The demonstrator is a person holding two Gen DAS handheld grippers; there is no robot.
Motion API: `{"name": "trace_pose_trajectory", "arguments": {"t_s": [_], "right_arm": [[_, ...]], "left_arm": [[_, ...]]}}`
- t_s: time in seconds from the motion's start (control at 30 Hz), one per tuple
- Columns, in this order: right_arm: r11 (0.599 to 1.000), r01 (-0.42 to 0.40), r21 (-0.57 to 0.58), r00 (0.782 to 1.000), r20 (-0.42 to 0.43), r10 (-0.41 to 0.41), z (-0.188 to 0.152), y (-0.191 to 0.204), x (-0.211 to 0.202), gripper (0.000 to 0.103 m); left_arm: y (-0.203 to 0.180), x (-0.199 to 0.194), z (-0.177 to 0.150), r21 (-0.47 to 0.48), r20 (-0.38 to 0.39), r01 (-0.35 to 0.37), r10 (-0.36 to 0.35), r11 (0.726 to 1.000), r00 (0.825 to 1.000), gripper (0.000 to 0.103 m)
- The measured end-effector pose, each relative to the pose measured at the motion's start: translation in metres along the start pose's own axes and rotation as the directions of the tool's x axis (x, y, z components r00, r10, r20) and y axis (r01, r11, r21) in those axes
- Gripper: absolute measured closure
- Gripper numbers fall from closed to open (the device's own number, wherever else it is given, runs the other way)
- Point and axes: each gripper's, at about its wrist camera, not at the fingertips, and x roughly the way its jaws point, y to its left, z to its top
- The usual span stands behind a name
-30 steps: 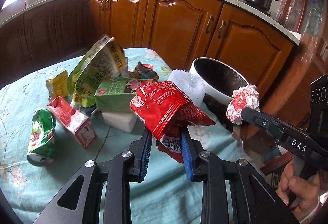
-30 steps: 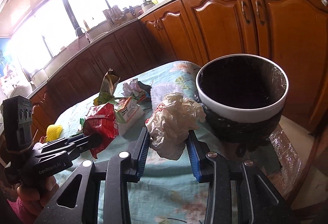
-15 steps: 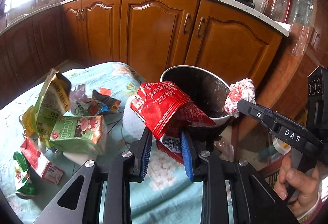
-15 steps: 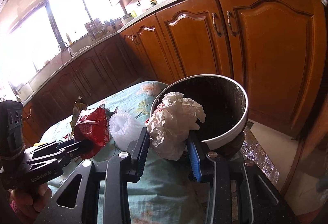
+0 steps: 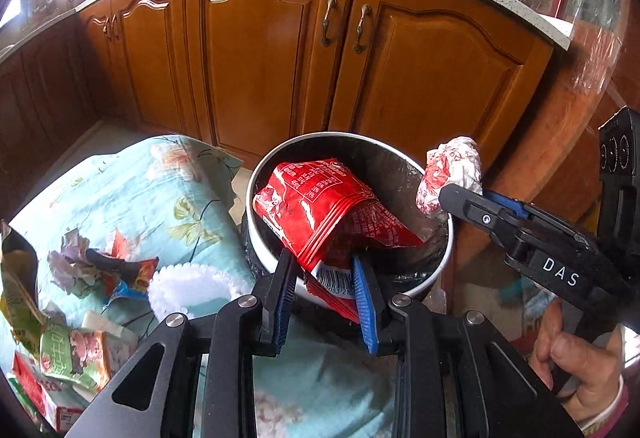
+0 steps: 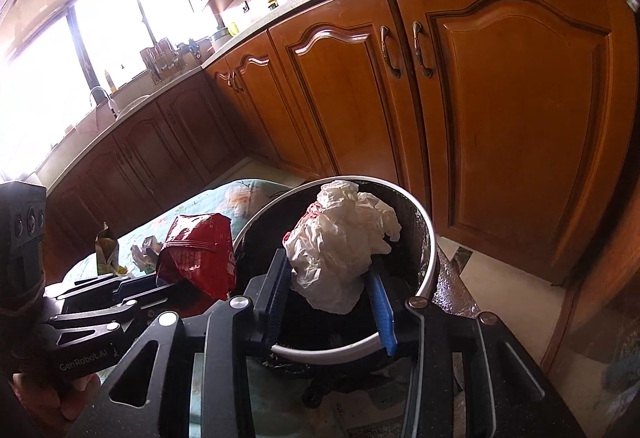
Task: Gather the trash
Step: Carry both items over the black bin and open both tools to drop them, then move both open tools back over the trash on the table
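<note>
Two pieces of trash are over the bin [image 5: 348, 141] at once, so the step in hand is the drop. My left jaws [image 5: 325, 288] are narrow and clamped on the lower end of the red snack bag [image 5: 320, 205], whose body leans out over the white rim and dark liner. My right jaws [image 6: 332, 290] carry the crumpled white paper wad [image 6: 340, 242] above the bin's mouth, and they are opening, though the wad sits between the pads and appears to be touching both. Next, I judge, each load must be well inside the rim before I let go; the bag is long and stiff, so I would push it further in, or its tail may catch on the edge. The left view alone shows what is left on the flowered table [image 5: 152, 205]: a green carton [image 5: 76, 354], torn wrappers [image 5: 100, 270], a white foam net [image 5: 188, 288], and the hand [image 5: 580, 370] gripping my right tool. The right view alone shows the wad centred over the liner, plus the bright window and the sink
</note>
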Motion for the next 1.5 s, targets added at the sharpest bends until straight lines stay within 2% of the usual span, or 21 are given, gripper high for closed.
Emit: {"name": "trace_pose_trajectory", "arguments": {"t_s": [0.2,0.23,0.37,0.43,0.53,0.6,0.67,0.73,0.87,1.1,1.5], "right_arm": [[1.000,-0.008,0.008,0.999,-0.051,0.008,0.006,-0.013,0.023,0.061],[1.000,-0.012,0.010,0.998,-0.057,0.012,0.006,-0.013,0.026,0.058],[0.999,-0.027,0.039,0.996,-0.080,0.030,0.008,-0.021,0.034,0.037],[0.998,-0.025,0.051,0.997,-0.073,0.029,0.008,-0.024,0.032,0.032],[0.997,-0.026,0.071,0.998,-0.062,0.030,0.005,-0.026,0.026,0.030],[0.996,-0.029,0.089,0.998,-0.050,0.033,0.003,-0.027,0.021,0.025],[0.993,-0.033,0.114,0.998,-0.040,0.038,-0.001,-0.026,0.017,0.009],[0.989,-0.046,0.140,0.999,-0.021,0.049,-0.008,-0.024,0.009,0.002],[0.985,-0.071,0.158,0.997,-0.006,0.073,-0.024,-0.012,-0.003,0.002],[0.983,-0.121,0.142,0.992,-0.015,0.124,-0.048,0.019,-0.015,0.002],[0.977,-0.203,0.069,0.977,-0.054,0.207,-0.074,0.076,-0.021,0.002]], "left_arm": [[-0.004,0.030,0.017,-0.003,-0.036,-0.013,0.013,1.000,0.999,0.073],[-0.004,0.032,0.017,-0.005,-0.040,-0.014,0.013,1.000,0.999,0.070],[-0.007,0.033,0.015,-0.015,-0.033,-0.021,0.020,1.000,0.999,0.051],[-0.007,0.029,0.011,-0.023,-0.025,-0.018,0.017,1.000,1.000,0.050],[-0.003,0.018,-0.001,-0.034,-0.009,-0.017,0.017,0.999,1.000,0.049],[0.000,0.010,-0.009,-0.043,0.003,-0.022,0.022,0.999,1.000,0.046],[0.003,-0.001,-0.019,-0.058,0.022,-0.022,0.024,0.998,0.999,0.041],[0.004,-0.011,-0.030,-0.067,0.037,-0.029,0.032,0.997,0.999,0.040],[0.008,-0.033,-0.056,-0.092,0.058,-0.042,0.048,0.995,0.997,0.036],[0.024,-0.069,-0.088,-0.155,0.063,-0.066,0.077,0.986,0.995,0.036],[0.063,-0.135,-0.142,-0.255,0.074,-0.156,0.180,0.954,0.981,0.036]]}}
